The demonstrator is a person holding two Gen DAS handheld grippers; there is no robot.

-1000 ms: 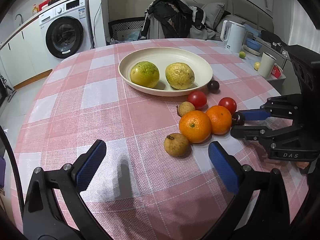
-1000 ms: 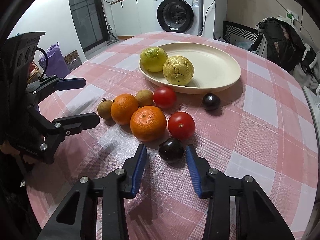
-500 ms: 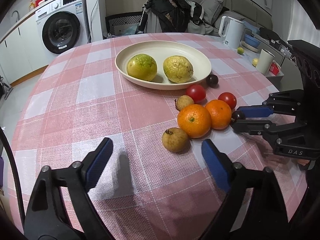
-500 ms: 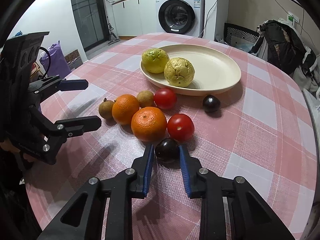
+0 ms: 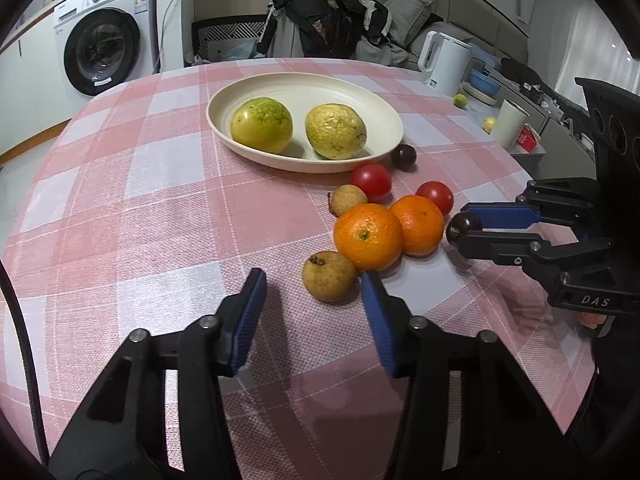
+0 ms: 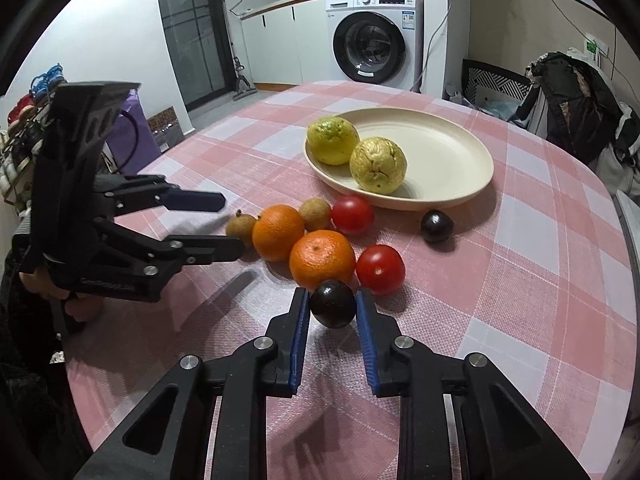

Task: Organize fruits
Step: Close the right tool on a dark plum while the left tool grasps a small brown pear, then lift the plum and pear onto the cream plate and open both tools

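Note:
A cream plate [image 5: 360, 92] [image 6: 460, 160] holds two yellow-green fruits [image 5: 262, 124] [image 5: 335, 131]. In front of it on the checked cloth lie two oranges [image 5: 368, 237] [image 5: 418, 224], two tomatoes [image 5: 371, 179] [image 5: 435, 196], two small brown fruits [image 5: 328, 276] [image 5: 347, 200] and a dark plum [image 5: 403, 157]. My right gripper [image 6: 333, 304] is shut on a second dark plum [image 6: 333, 303] [image 5: 463, 228], just off the cloth. My left gripper [image 5: 312, 292] is open, its fingers either side of the near brown fruit.
A white kettle [image 5: 446, 62], a white cup [image 5: 508, 124] and small fruits stand on a counter beyond the table's right edge. A washing machine [image 5: 104, 52] and a chair with clothes [image 5: 332, 20] stand behind the table.
My right gripper closed on the dark plum and lifted it slightly. My left gripper moved forward toward the near brown fruit and narrowed its opening.

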